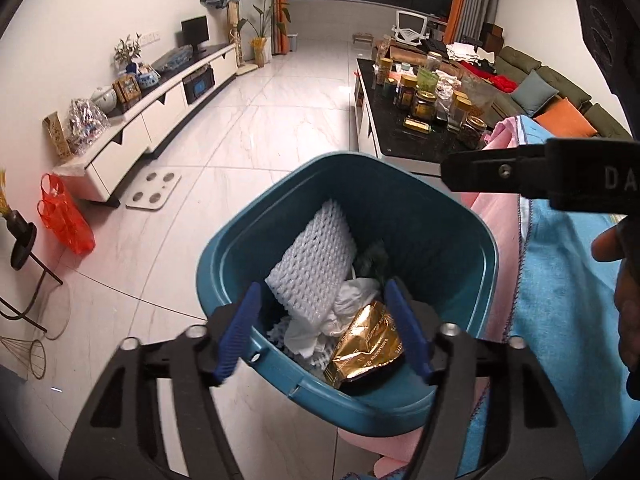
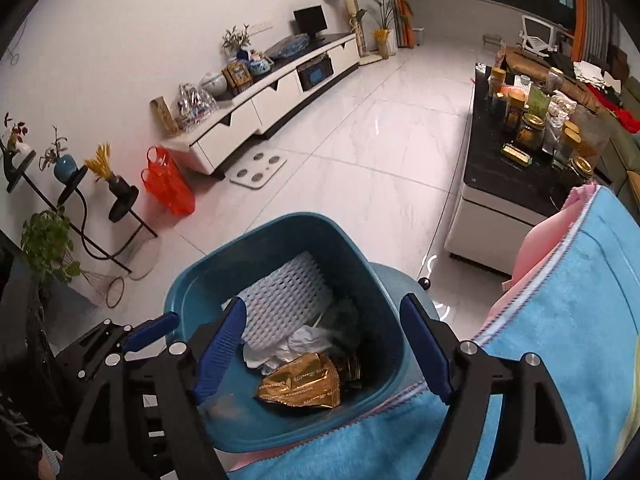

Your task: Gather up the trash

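- Left hand-held gripper point(image 1: 324, 330) hangs over the teal bin point(image 1: 460, 240) on the floor, jaws wide apart, gripping nothing
- Gold wrapper point(image 2: 300, 386) lies inside the bin with foam netting point(image 2: 286, 296); drop looks done
- Right hand-held gripper point(image 2: 324, 346) likewise gapes empty; next, seek more trash

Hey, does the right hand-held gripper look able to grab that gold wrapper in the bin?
Probably yes: the right hand-held gripper hangs open over the teal bin, and the gold wrapper lies uncovered on top, just below it.
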Demonstrator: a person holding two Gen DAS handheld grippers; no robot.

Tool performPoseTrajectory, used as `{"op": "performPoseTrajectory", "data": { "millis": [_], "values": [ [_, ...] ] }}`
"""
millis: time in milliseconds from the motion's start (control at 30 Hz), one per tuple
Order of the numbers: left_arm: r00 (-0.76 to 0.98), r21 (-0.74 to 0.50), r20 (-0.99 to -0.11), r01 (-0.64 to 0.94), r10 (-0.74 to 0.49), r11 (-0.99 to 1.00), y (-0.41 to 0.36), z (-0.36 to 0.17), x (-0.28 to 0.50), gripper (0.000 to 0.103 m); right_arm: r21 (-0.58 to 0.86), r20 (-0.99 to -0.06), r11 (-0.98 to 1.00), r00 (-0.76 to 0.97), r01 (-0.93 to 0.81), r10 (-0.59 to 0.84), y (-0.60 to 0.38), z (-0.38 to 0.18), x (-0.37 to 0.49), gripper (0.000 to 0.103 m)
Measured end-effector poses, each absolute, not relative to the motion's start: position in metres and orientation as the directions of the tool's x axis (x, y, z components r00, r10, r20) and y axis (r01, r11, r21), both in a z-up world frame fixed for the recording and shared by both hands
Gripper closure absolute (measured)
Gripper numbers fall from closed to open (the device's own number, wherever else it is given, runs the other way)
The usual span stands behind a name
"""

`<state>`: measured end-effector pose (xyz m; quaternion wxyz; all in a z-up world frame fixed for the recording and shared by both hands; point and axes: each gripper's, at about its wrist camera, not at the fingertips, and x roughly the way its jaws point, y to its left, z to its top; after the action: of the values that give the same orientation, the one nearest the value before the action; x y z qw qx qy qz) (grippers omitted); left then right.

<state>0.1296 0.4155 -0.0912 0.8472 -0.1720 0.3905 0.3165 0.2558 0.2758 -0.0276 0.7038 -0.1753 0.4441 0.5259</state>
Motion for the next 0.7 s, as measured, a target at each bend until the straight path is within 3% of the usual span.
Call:
{"op": "performPoseTrajectory", "data": {
  "millis": [67, 200, 333, 533, 700],
  "values": [
    [0.499, -0.047, -0.766, -0.672, 0.405, 0.739, 0.414, -0.087, 0.125, 0.034, 0.229, -0.798, 0.389, 0.057, -0.892, 0.6, 0.269, -0.021, 0.256, 0.027],
    [0.503, -0.014, -0.74, -0.675, 0.447, 0.737, 0.404, -0.072, 0.118, 0.019, 0.245, -0.761, 0.394, 0.076, -0.886, 0.644, 0.246, -0.003, 0.255, 0.025],
    [0.524, 0.016, -0.695, -0.674, 0.493, 0.738, 0.381, -0.046, 0.111, 0.006, 0.23, -0.711, 0.411, 0.136, -0.882, 0.69, 0.206, 0.017, 0.252, 0.017],
    [0.584, 0.06, -0.613, -0.638, 0.533, 0.768, 0.335, 0.001, 0.11, 0.006, 0.196, -0.621, 0.477, 0.268, -0.857, 0.737, 0.131, 0.045, 0.251, 0.007],
    [0.667, 0.043, -0.544, -0.584, 0.509, 0.811, 0.291, 0.036, 0.11, 0.006, 0.155, -0.555, 0.564, 0.401, -0.811, 0.729, 0.06, 0.056, 0.247, 0.007]
  ]
}}
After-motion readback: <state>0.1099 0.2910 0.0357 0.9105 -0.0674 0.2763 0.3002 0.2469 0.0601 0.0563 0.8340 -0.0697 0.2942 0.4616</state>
